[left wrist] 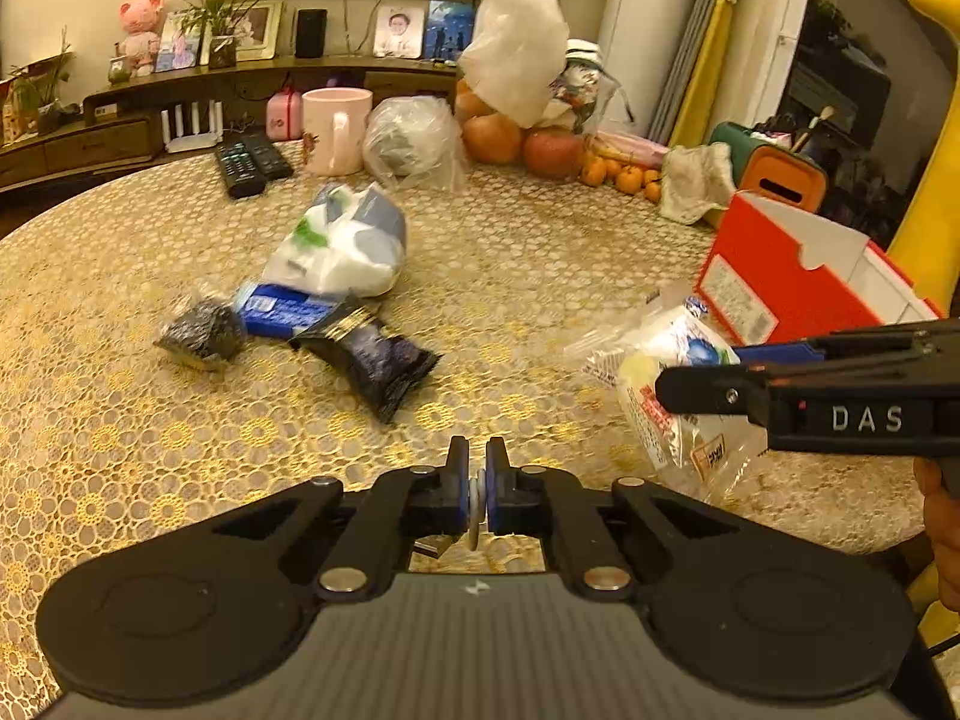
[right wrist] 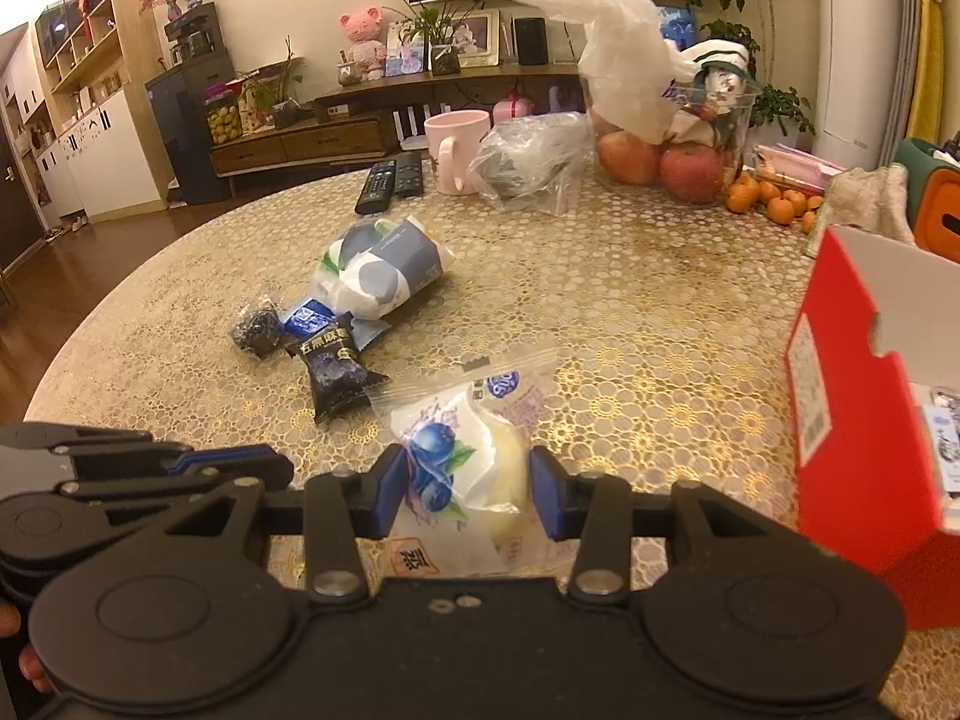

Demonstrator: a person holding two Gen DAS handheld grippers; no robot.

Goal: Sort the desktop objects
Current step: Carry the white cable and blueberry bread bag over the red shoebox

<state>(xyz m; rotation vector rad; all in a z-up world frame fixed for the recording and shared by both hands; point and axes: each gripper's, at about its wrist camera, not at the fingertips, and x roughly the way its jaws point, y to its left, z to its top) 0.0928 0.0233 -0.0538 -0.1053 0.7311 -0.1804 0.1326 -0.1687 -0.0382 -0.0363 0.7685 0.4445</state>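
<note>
My right gripper (right wrist: 465, 489) is open, with its jaws on either side of a clear blueberry bread packet (right wrist: 474, 462) that lies on the table; the packet also shows in the left wrist view (left wrist: 660, 384) under the right gripper (left wrist: 678, 387). My left gripper (left wrist: 478, 480) is shut and empty, low over the table. A black snack packet (left wrist: 372, 360), a blue packet (left wrist: 279, 315), a dark round packet (left wrist: 201, 333) and a white-blue tissue pack (left wrist: 342, 246) lie in a cluster ahead. A red box (right wrist: 864, 414) stands open at the right.
At the back stand a pink mug (left wrist: 333, 129), two remotes (left wrist: 252, 162), a clear bag (left wrist: 411, 141), apples and oranges under a white bag (left wrist: 516, 48), a cloth (left wrist: 693, 180) and an orange-green tissue holder (left wrist: 780, 177). A yellow chair (left wrist: 936, 138) is at the right.
</note>
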